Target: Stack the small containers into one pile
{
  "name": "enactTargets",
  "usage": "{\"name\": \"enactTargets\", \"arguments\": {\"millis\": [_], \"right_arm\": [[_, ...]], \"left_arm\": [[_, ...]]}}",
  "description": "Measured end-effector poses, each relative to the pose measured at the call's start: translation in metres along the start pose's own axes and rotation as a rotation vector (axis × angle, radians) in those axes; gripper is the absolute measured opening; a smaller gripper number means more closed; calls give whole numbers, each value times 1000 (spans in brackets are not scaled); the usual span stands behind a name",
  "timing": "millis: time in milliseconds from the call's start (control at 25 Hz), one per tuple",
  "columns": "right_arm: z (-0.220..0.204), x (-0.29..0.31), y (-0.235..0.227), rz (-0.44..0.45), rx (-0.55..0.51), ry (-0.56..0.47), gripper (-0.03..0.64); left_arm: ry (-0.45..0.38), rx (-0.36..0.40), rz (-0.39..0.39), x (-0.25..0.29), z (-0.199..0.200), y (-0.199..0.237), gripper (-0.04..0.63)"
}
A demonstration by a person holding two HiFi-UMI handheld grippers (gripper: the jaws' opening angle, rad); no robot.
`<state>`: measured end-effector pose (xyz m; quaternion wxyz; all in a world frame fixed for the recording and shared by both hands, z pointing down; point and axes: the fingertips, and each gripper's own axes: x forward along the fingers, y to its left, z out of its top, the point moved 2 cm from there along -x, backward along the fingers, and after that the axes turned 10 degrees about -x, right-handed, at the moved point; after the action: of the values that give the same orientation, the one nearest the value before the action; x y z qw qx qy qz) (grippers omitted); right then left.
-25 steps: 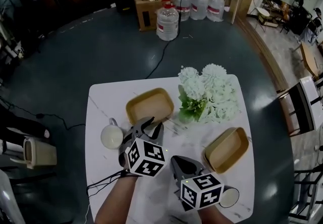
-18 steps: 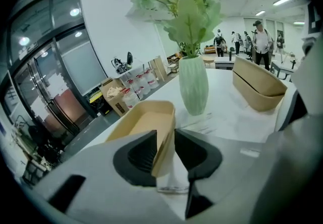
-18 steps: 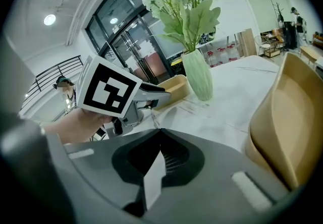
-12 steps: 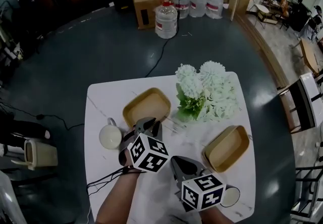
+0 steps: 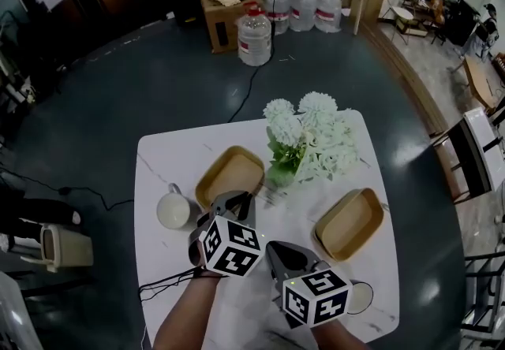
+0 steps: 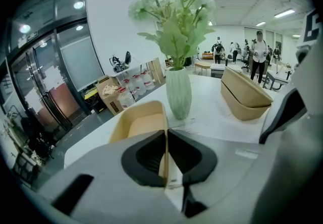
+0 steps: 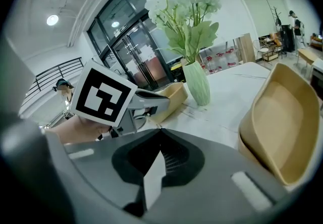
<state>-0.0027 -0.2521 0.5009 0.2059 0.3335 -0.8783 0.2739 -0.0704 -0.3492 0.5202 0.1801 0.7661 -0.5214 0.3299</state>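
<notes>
Two tan shallow containers lie apart on the white table (image 5: 170, 155). The left container (image 5: 229, 175) (image 6: 136, 124) sits just ahead of my left gripper (image 5: 237, 200) (image 6: 165, 132), whose jaws are closing with the container's thin near wall pinched between them. The right container (image 5: 349, 224) (image 6: 245, 97) (image 7: 277, 117) rests on the table's right side, to the right of my right gripper (image 5: 280, 250) (image 7: 159, 129). The right gripper is shut with nothing in it. In the right gripper view the left gripper (image 7: 151, 99) shows beside the left container.
A green vase of white flowers (image 5: 304, 139) (image 6: 178, 92) (image 7: 197, 84) stands between the containers. A white mug (image 5: 172, 210) sits at the table's left edge, a white cup (image 5: 359, 307) near the front right. Water jugs (image 5: 254, 35) and a carton stand on the floor beyond.
The left gripper's jaws have gone from wide open to closed around the left container's near wall. The right gripper has stayed in place.
</notes>
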Motion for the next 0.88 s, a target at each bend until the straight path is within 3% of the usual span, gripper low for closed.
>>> {"name": "enactTargets", "arguments": {"millis": [360,520,880], "right_arm": [[-1,-24,15,-32,-8,-35,0],[-1,-39,27,-56,-17,-63,0],[8,-82,38,-115,-18,-126,0]], "left_arm": [[-51,-17,-30,-39,-7,-21,21],[-113,-13,-46,-65,-2,-29,21],[-205,13,-145,-120,16,-70,20]]}}
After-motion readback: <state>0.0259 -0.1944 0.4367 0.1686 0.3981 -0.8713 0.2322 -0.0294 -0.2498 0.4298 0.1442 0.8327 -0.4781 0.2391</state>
